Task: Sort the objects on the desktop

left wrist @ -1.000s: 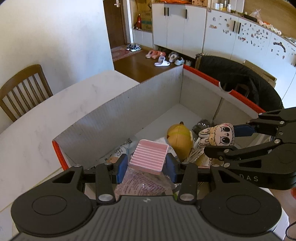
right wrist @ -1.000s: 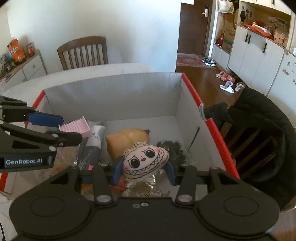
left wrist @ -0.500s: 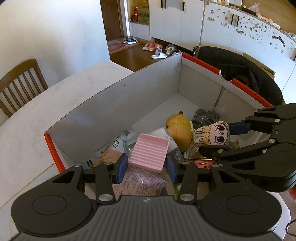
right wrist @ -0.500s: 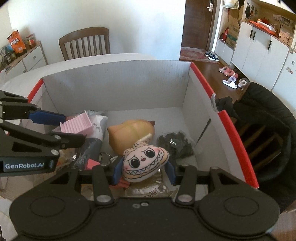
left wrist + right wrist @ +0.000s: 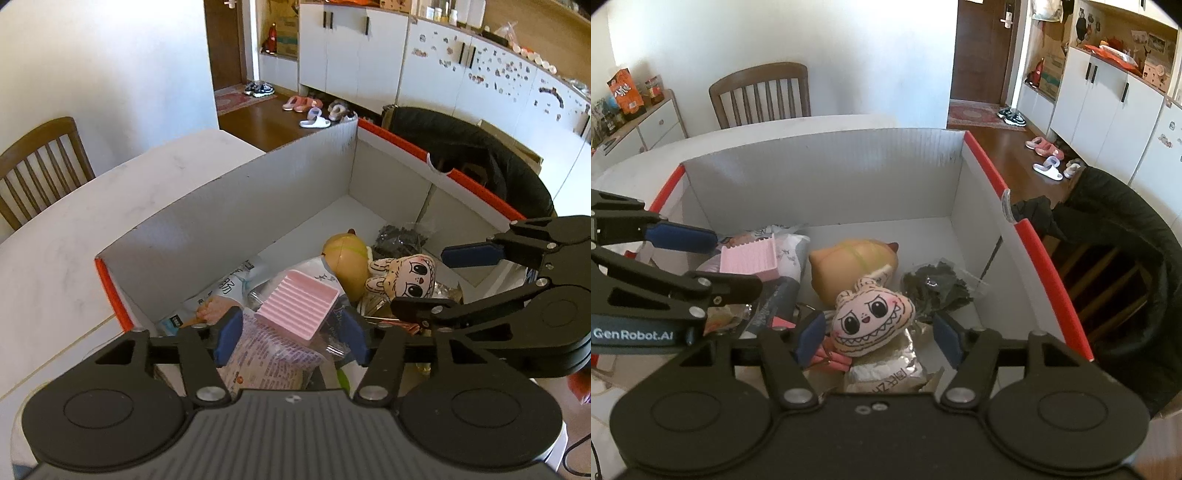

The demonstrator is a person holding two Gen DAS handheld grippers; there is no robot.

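Both tongs have just been opening over the white cardboard box on the table. The left tongs release the ribbed pink plastic tray; the right tongs drop the grinning cream plush doll onto the pile, sorted away.

Home, dining area by the entry: white table, wooden chair, slippers and sneakers on wood floor near the door, white cabinets, black jacket over a second chair.
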